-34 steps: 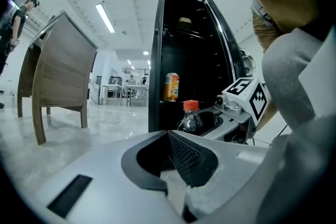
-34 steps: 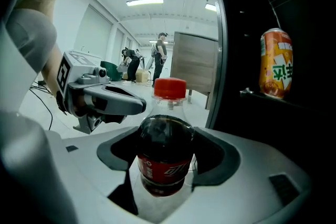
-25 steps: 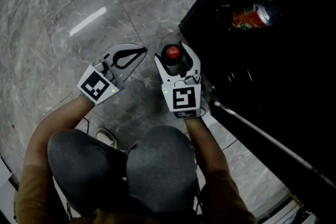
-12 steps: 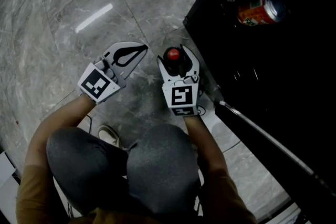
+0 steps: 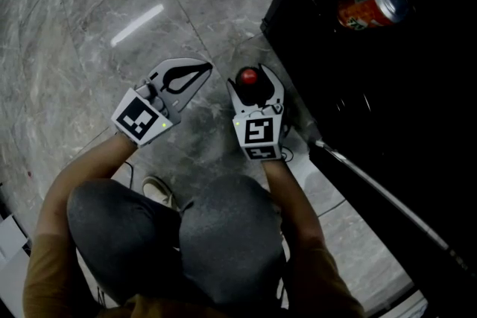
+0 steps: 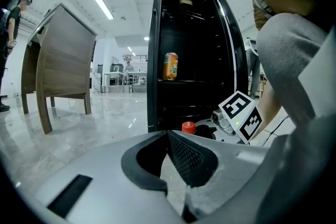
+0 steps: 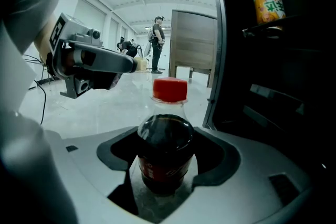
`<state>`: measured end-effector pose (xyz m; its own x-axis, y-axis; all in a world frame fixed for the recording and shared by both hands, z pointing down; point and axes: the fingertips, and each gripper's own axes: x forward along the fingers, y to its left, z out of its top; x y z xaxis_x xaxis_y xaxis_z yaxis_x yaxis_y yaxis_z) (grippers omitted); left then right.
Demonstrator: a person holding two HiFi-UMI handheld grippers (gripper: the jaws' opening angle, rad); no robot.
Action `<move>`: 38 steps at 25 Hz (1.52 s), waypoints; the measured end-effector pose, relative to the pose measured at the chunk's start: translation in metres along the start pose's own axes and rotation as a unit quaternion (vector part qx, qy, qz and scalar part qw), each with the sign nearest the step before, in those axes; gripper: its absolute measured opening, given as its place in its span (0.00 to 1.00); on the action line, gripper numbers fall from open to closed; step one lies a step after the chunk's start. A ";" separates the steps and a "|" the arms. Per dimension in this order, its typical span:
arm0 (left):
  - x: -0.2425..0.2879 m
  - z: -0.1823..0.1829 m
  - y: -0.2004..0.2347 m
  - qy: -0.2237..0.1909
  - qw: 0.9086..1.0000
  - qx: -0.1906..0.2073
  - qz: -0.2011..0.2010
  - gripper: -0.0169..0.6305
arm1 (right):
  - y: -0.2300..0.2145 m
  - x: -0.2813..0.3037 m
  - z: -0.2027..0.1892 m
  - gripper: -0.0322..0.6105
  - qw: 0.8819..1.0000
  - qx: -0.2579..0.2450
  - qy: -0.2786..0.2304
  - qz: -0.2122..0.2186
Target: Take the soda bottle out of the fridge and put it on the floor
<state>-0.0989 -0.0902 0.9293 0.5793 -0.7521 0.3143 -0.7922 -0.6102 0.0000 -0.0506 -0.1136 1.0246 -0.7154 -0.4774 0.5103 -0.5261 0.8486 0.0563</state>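
Note:
The soda bottle (image 5: 247, 78), dark cola under a red cap, stands upright just outside the open black fridge (image 5: 373, 86). My right gripper (image 5: 255, 83) is shut on the bottle, one finger on each side. In the right gripper view the bottle (image 7: 165, 149) fills the gap between the jaws, with grey floor under it. My left gripper (image 5: 203, 71) hovers to the bottle's left, shut and empty. In the left gripper view its jaws (image 6: 167, 136) meet, and the red cap (image 6: 188, 127) shows beyond them.
An orange can (image 5: 370, 7) lies on a fridge shelf (image 6: 170, 66). The fridge door's edge (image 5: 373, 186) runs along my right. A wooden cabinet (image 6: 63, 60) and a standing person (image 7: 156, 42) are farther off. The person's knees (image 5: 223, 234) and shoe (image 5: 156, 194) are below the grippers.
The right gripper with the bottle has shifted slightly right and toward the person. The left gripper has barely moved.

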 end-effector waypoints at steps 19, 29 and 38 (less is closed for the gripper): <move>0.000 0.000 0.008 -0.008 1.000 -0.017 0.013 0.03 | 0.004 -0.006 -0.008 0.52 0.999 -0.039 0.016 -0.001; 0.001 -0.002 0.010 -0.018 0.999 -0.027 0.009 0.03 | 0.006 -0.012 -0.005 0.52 0.998 -0.054 0.021 0.003; 0.007 0.023 0.017 -0.062 0.997 -0.054 0.010 0.03 | 0.005 -0.019 0.007 0.52 0.997 -0.072 0.013 0.002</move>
<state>-0.1037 -0.1113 0.9100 0.5772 -0.7928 0.1956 -0.8159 -0.5697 0.0984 -0.0429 -0.1018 1.0092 -0.7037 -0.4701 0.5327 -0.4513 0.8749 0.1759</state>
